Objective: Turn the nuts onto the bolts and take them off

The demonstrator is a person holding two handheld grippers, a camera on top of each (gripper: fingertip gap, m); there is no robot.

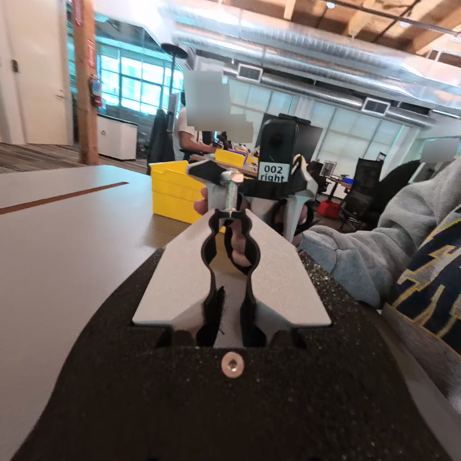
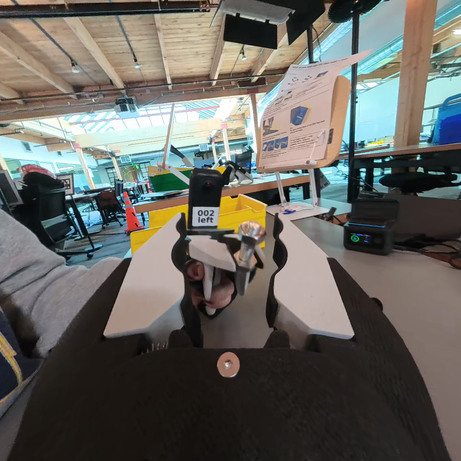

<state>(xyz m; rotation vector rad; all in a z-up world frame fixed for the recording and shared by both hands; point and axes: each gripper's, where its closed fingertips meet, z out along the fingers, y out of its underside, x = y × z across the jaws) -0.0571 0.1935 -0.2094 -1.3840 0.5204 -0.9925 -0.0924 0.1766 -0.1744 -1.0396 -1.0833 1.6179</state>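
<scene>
Left wrist view, nearest: one left gripper (image 1: 230,217), jaws clamped together low on one upright bolt (image 1: 230,194), hex head up. At the pinch, a hex piece, possibly a nut; hard to make out. Just behind, one right gripper (image 1: 252,179), jaws wide apart either side of the bolt head, not touching it. Below it, bare fingers (image 1: 239,249) half hidden by the near jaws, and one grey sleeve (image 1: 349,249) cut off at the frame's edge. Beyond, on the table (image 1: 62,224), stacked yellow bins (image 1: 174,192); number in the stack unclear. Farthest, one person (image 1: 187,139) at a desk, partly blurred over.

Right wrist view, nearest: right gripper (image 2: 230,224) again spread open, bolt (image 2: 245,254) between its fingers, nearer the right-hand one. Bolt tip poking out under the left gripper (image 2: 245,268). Behind: one yellow bin (image 2: 247,209), one power pack (image 2: 366,237), one sheet (image 2: 299,119) on a stand, one orange cone (image 2: 129,212).
</scene>
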